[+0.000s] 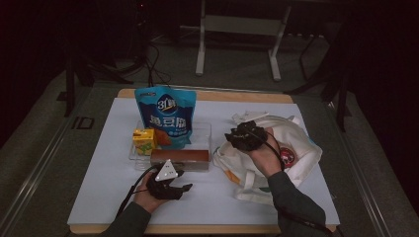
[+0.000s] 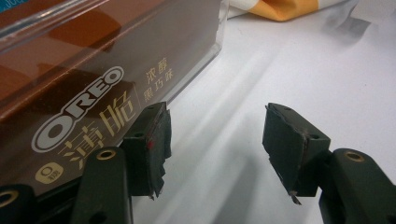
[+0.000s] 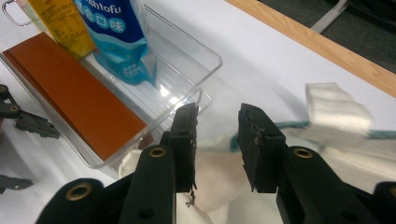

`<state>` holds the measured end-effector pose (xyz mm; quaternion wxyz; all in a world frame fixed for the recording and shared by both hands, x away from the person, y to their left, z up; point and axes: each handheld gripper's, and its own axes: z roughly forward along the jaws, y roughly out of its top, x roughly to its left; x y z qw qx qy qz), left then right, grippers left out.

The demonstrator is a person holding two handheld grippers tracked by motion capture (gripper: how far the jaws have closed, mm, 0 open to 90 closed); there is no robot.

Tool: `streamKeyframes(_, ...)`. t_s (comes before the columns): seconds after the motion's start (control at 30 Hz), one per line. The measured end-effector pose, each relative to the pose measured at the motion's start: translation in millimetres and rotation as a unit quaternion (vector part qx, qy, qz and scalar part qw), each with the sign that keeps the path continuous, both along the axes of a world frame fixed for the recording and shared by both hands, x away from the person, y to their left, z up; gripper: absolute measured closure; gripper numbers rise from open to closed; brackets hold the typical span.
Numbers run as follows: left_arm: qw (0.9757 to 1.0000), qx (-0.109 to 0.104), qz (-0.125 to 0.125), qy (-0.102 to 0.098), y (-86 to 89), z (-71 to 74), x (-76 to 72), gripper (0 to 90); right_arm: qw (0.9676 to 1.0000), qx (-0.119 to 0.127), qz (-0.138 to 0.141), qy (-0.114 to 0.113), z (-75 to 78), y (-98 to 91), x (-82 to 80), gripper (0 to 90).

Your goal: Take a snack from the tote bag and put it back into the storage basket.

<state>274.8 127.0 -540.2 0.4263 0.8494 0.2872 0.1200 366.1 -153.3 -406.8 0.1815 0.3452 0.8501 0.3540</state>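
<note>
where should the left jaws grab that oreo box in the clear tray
Grip the Oreo box across its narrow width near the right end, coming from above. It lies flat along the clear tray's front wall, so the tray wall blocks a side approach. The left gripper is open beside it.

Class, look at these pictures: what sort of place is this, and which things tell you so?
Probably a recording room or lab, not a home: a white-topped table stands alone on grey floor, cables trail behind it, and a metal equipment stand rises beyond in the dark.
</note>
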Motion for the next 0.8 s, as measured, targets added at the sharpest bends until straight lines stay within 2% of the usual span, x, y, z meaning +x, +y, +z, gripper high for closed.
streamKeyframes(0.8, 1.0000, -0.002, 0.000, 0.001, 0.3, 0.1, 0.1, 41.2, 0.9996, -0.012, -0.025, -0.004, 6.5, -44.9, -10.2, 67.6)
